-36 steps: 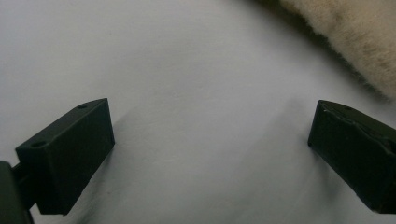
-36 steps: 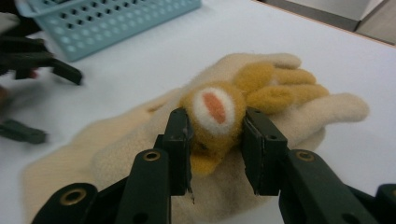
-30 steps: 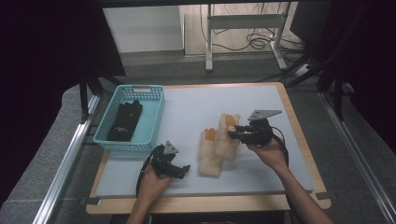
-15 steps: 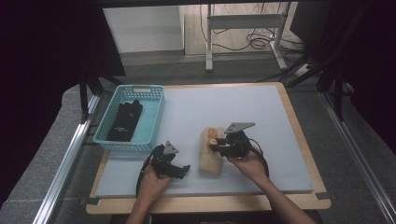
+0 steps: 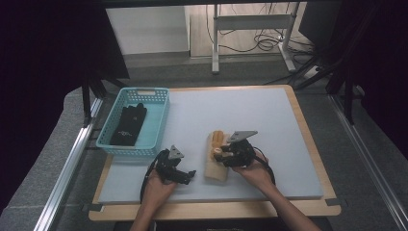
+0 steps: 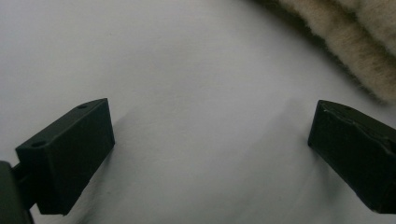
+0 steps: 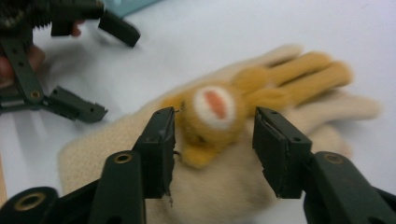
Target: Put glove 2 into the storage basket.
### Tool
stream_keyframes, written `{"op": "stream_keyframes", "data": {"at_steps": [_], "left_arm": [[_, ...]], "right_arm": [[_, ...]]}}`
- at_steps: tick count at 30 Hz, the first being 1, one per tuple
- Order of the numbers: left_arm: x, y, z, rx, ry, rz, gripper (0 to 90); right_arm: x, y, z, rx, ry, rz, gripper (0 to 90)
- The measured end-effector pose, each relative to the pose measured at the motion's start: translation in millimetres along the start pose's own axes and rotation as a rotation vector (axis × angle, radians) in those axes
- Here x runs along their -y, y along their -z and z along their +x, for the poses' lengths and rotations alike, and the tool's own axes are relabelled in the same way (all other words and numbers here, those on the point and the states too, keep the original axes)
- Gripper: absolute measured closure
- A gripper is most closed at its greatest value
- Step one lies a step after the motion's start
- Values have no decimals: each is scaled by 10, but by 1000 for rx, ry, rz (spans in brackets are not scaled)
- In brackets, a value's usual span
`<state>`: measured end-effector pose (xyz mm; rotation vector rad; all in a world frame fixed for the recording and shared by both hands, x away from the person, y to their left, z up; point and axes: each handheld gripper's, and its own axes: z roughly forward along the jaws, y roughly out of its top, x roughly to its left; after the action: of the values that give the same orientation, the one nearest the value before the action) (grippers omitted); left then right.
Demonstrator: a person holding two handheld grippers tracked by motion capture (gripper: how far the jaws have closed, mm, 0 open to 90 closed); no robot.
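A cream fuzzy glove [image 5: 215, 169] with an orange plush animal face [image 7: 215, 105] and orange fingers lies flat on the white mat [image 5: 250, 115]. My right gripper [image 5: 219, 154] sits low over it. In the right gripper view, the jaws of my right gripper [image 7: 215, 122] stand on either side of the orange face without pressing it. They have just been opening. My left gripper [image 5: 189, 175] rests on the mat just left of the glove, open with nothing in it. In the left gripper view, my left gripper [image 6: 210, 135] spans bare mat, with the glove's edge [image 6: 355, 42] at the top right.
A turquoise basket [image 5: 160, 121] stands at the mat's left edge with a black glove [image 5: 129, 124] inside. The wooden table rim [image 5: 308, 139] borders the mat. The left gripper [image 7: 99, 70] shows at the upper left of the right gripper view.
The right hand has moved left and down, bringing the glove onto the mat beside the left gripper. Its jaws have spread apart. The left hand has stayed put.
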<state>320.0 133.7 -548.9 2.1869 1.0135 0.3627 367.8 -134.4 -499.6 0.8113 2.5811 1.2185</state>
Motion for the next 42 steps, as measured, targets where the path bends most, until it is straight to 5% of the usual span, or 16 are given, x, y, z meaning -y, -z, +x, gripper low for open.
{"op": "stream_keyframes", "data": {"at_steps": [5,10,18,30,42], "left_arm": [[0,-1,-1,0,3,-2,8],[0,0,1,0,0,1,7],[0,0,-2,1,3,1,8],[4,19,-21,-17,-6,-6,10],[179,187,45,-45,46,17,8]], "right_arm": [[-2,209,-147,35,-26,-50,476],[86,321,-318,89,-54,-46,688],[135,215,-525,108,-83,-28,793],[314,200,-342,33,-43,2,880],[519,129,-48,-25,27,42,885]]}}
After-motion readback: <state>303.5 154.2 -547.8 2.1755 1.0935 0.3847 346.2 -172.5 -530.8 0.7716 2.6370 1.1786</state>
